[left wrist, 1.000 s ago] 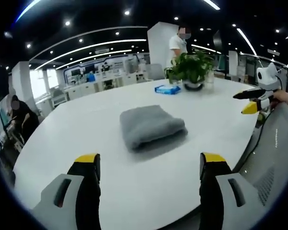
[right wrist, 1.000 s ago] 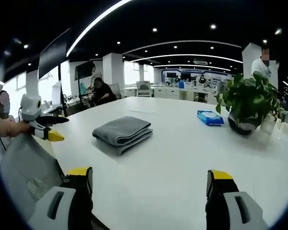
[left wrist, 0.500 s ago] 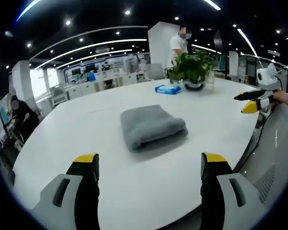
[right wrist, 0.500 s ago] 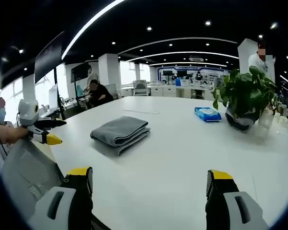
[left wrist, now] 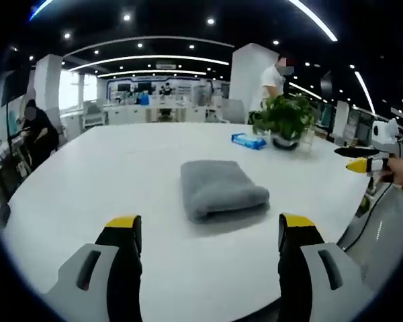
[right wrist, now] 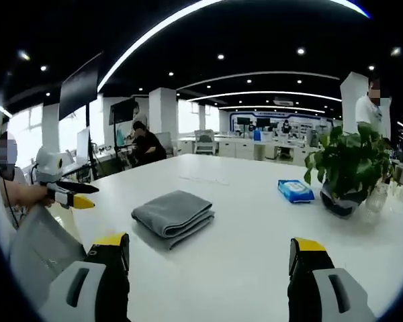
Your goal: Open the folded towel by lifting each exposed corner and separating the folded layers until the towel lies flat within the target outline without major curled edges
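White tabletop (left wrist: 87,174) spreads wide and glossy under both cameras, its curved edge falling away on the near side to a grey mesh chair back (right wrist: 37,245). Folded grey towel (left wrist: 221,186) lies near the middle of it, still in layers, with its rounded fold toward the left gripper view; in the right gripper view the stacked edges of the towel (right wrist: 174,215) show along its near right side. Farther across the table sit a blue packet (left wrist: 249,139) and, just beside it, a leafy potted plant (left wrist: 286,121) in a dark pot.

The left gripper (left wrist: 209,235) hovers above the near table edge with its yellow-tipped jaws spread wide and nothing between them, well short of the towel. The right gripper (right wrist: 212,253) is likewise released, jaws apart and empty, also short of the towel. Each gripper appears in the other's view at the side, held in a hand over the table edge.

Beyond the table is an open-plan office: dark ceiling with round spotlights and long curved light strips, white columns, rows of desks, bright windows. A person in a white top (left wrist: 273,79) stands behind the plant, and a person in dark clothes (right wrist: 146,142) sits at a far desk.
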Tool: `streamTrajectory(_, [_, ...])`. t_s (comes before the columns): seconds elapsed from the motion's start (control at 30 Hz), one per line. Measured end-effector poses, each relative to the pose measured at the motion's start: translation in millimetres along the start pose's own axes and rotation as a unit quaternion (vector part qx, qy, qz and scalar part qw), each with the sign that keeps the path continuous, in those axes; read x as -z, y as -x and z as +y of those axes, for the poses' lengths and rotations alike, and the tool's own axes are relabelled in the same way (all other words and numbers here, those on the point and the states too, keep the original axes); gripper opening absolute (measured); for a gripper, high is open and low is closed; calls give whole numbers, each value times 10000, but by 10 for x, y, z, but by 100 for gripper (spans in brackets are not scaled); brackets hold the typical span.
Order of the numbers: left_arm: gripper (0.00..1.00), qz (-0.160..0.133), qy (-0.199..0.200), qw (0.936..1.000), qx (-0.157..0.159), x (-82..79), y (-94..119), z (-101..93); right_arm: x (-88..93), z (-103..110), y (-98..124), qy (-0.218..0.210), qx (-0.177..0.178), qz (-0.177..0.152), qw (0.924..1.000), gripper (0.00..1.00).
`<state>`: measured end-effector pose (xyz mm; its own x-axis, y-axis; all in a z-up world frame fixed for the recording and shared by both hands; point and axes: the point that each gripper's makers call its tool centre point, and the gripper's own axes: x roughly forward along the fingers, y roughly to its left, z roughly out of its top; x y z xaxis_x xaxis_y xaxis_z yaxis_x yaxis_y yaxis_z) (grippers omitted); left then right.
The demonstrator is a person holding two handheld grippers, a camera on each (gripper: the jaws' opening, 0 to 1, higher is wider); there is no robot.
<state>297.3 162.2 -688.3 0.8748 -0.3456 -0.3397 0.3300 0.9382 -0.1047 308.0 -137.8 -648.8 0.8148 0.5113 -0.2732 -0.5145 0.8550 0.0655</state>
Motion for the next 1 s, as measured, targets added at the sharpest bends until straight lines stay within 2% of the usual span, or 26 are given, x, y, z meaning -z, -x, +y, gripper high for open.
streamTrajectory(0.13, [84, -93, -377, 9988, 315, -142, -72, -155, -241, 117, -167, -145, -207, -536, 9982, 100])
streamTrajectory(0.2, [83, -337, -471, 9972, 479, -317, -75, -255, -646, 263, -156, -193, -406, -1285, 9907, 100])
streamTrajectory(0.23, [83, -470, -447, 9964, 552, -399, -74, -295, -1012, 358, -69, -209, -535, -2010, 9779, 100])
streamTrajectory(0.27, [83, -683, -380, 9952, 587, -530, -70, -334, -1211, 413, -8, -275, -637, -2348, 9696, 100])
streamTrajectory(0.3, [83, -823, -312, 9943, 600, -612, -68, -352, -1487, 485, 85, -288, -775, -2809, 9562, 100])
streamTrajectory(0.33, [83, -993, -187, 9929, 628, -713, -69, -366, -1625, 520, 141, -312, -853, -3038, 9484, 100])
streamTrajectory(0.37, [83, -1055, -139, 9923, 634, -748, -70, -368, -1806, 539, 221, -311, -921, -3363, 9367, 100])
streamTrajectory(0.43, [83, -1319, -1, 9892, 645, -903, -71, -382, -2015, 572, 331, -348, -1065, -3725, 9212, 100])
streamTrajectory(0.53, [83, -1517, -33, 9859, 709, -1065, -63, -424, -2151, 577, 446, -484, -1252, -3971, 9079, 100])
streamTrajectory(0.57, [83, -1646, -162, 9835, 738, -1151, -52, -455, -2188, 569, 495, -587, -1325, -4106, 9002, 100])
streamTrajectory(0.6, [83, -1717, -230, 9819, 766, -1200, -44, -475, -2232, 539, 564, -877, -1431, -4318, 8862, 100])
streamTrajectory(0.63, [83, -1776, -281, 9803, 816, -1251, -35, -515, -2242, 500, 598, -1100, -1471, -4444, 8768, 100])
streamTrajectory(0.7, [83, -1786, -342, 9794, 883, -1261, -59, -546, -2144, 450, 532, -1117, -1412, -4315, 8840, 100])
streamTrajectory(0.73, [83, -1753, -360, 9796, 913, -1242, -86, -553, -2001, 494, 414, -1027, -1481, -3946, 9010, 100])
streamTrajectory(0.8, [83, -1564, -411, 9821, 970, -1151, -153, -564, -1889, 620, 315, -843, -1670, -3704, 9098, 100])
streamTrajectory(0.87, [81, -1433, -487, 9830, 1036, -1067, -220, -570, -1794, 675, 210, -1030, -1773, -3496, 9142, 100])
streamTrajectory(0.93, [80, -1338, -535, 9838, 1069, -1011, -275, -569, -1788, 673, 150, -1123, -1737, -3567, 9110, 100])
streamTrajectory(0.97, [79, -1242, -592, 9842, 1112, -963, -322, -570, -1777, 687, 130, -1275, -1809, -3545, 9085, 100])
streamTrajectory(1.0, [78, -1191, -635, 9844, 1133, -934, -354, -573, -1730, 700, 79, -1435, -1860, -3426, 9096, 100])
